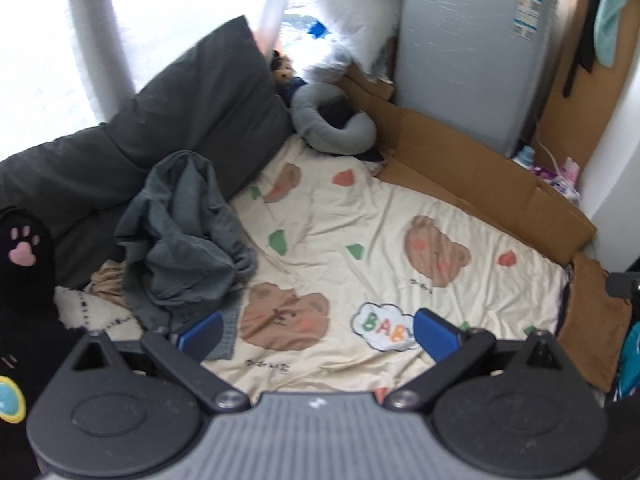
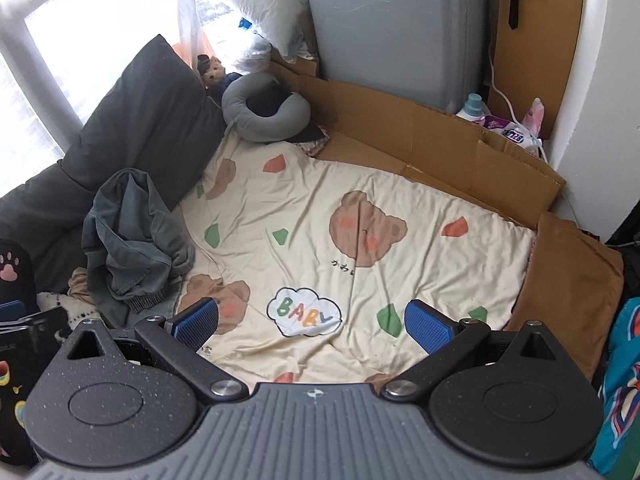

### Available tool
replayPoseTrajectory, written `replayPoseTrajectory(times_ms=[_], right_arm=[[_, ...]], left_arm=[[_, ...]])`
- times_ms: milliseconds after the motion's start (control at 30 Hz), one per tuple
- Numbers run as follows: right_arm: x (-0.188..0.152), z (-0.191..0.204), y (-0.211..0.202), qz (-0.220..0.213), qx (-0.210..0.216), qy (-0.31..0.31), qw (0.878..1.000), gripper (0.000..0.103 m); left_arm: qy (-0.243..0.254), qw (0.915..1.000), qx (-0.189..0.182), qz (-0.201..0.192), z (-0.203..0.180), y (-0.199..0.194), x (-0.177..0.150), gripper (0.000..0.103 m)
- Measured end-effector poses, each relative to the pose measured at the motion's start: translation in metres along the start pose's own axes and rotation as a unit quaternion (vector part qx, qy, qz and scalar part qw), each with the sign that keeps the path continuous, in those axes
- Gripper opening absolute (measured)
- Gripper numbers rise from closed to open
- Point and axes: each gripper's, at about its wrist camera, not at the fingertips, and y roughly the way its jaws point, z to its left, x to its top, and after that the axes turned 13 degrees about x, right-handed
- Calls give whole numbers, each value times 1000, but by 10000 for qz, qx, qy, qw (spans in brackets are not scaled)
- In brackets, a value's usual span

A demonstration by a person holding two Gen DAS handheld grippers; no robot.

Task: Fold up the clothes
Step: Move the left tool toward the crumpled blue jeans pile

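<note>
From the left wrist, the left tool (image 1: pixel 318 332) hangs spread wide and empty over the bear-print blanket (image 1: pixel 360 240), the crumpled grey garment (image 1: pixel 184 236) heaped at its left edge, while the right wrist shows the right tool (image 2: pixel 312 322) likewise agape, holding nothing

A heap of clothes (image 2: pixel 132 240) lay on the blanket's (image 2: pixel 312 208) left edge, against cushions (image 2: pixel 144 120); cardboard (image 2: pixel 440 148) lay behind the blanket.

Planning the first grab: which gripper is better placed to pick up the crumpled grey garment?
Left. The left gripper is open with one fingertip at the grey garment's hem; the right gripper, also open, sits farther away.
</note>
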Motion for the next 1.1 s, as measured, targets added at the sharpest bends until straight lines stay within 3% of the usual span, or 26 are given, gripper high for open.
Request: replayPoseTrajectory(times_ms=[200, 767, 1100], right_arm=[[7, -1, 12, -7, 237, -18, 9997, 102], [37, -39, 76, 148, 306, 590, 9977, 102], [65, -43, 136, 153, 49, 461, 9988, 102]], left_arm=[[-222, 9994, 249, 47, 30, 13, 3, 102], [-758, 9948, 629, 260, 97, 87, 11, 102], [-1046, 9914, 737, 257, 128, 141, 23, 102]])
